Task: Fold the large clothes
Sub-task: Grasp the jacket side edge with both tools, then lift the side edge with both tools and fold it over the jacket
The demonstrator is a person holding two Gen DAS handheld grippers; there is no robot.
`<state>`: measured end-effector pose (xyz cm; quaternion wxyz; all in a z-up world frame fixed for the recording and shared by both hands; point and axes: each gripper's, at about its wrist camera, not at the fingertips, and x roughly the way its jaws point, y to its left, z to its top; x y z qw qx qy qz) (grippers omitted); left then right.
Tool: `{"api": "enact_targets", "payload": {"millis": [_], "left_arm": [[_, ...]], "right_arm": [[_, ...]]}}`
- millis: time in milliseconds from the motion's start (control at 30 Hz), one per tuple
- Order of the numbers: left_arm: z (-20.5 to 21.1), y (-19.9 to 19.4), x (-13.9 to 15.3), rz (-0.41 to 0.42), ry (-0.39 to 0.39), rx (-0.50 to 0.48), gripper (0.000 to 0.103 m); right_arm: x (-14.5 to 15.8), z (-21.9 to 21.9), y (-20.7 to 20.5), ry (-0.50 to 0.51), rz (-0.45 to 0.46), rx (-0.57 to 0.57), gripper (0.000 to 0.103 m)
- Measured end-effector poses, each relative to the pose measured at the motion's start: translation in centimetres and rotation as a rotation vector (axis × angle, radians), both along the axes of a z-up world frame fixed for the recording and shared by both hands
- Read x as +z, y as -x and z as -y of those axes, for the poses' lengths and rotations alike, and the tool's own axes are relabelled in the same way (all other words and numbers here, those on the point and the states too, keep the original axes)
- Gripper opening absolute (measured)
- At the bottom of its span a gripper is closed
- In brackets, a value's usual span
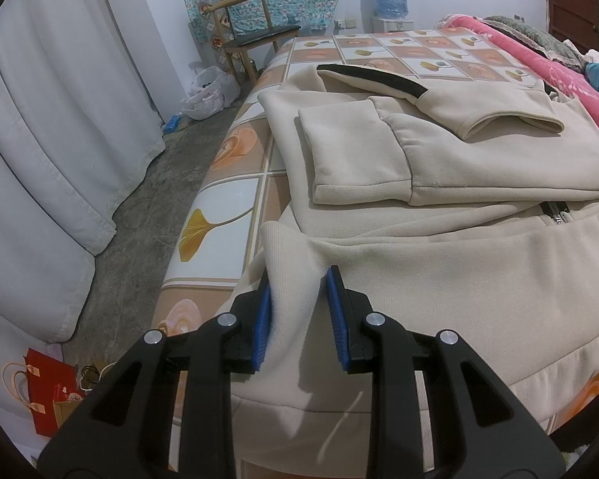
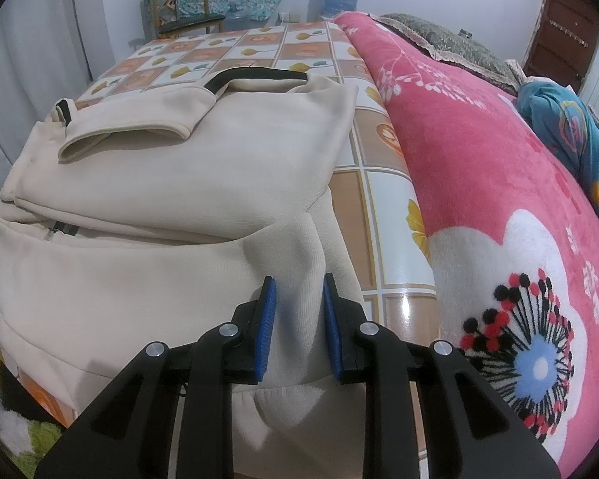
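The beige hoodie (image 1: 479,151) is spread on the patterned bed (image 1: 235,183); its near hem is pinched at the left corner by the left gripper (image 1: 299,315), at the right by the right gripper (image 2: 297,319)

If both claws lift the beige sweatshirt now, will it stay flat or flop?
The sweatshirt will likely flop: it bunches between the left claw and right claw. Its thick knit probably has some weight. The folded sleeves may slide off.
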<state>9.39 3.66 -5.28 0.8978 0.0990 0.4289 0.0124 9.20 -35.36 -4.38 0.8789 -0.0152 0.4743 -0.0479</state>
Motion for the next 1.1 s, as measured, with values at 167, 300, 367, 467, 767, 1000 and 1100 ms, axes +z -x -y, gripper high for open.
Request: {"api": "enact_targets", "payload": {"millis": [167, 300, 367, 467, 767, 1000, 1100], "left_arm": [[0.0, 0.0, 0.0, 0.001, 0.002, 0.000, 0.026], [0.0, 0.1, 0.0, 0.002, 0.007, -0.004, 0.026], [-0.1, 0.1, 0.0, 0.006, 0.006, -0.012, 0.024], [-0.3, 0.7, 0.3, 0.032, -0.002, -0.020, 0.011], [-1.9, 7.2, 5.8, 0.286, 0.095, -0.081, 0.006], [-3.2, 9.0, 12.7, 0.461, 0.218, -0.127, 0.006], [-3.7, 5.8, 15.2, 0.494, 0.264, -0.144, 0.006]], "right_arm": [[0.0, -0.2, 0.0, 0.016, -0.002, 0.003, 0.023], [0.1, -0.4, 0.1, 0.032, -0.001, 0.003, 0.022], [0.3, -0.5, 0.2, 0.037, 0.004, -0.001, 0.018], [0.7, -0.6, 0.5, 0.041, 0.017, -0.005, 0.009], [7.1, -1.6, 4.7, 0.035, 0.170, 0.005, 0.006], [14.3, -3.0, 4.9, 0.056, 0.363, 0.055, 0.006], [16.1, -2.7, 2.1, 0.076, 0.422, 0.076, 0.006]]}}
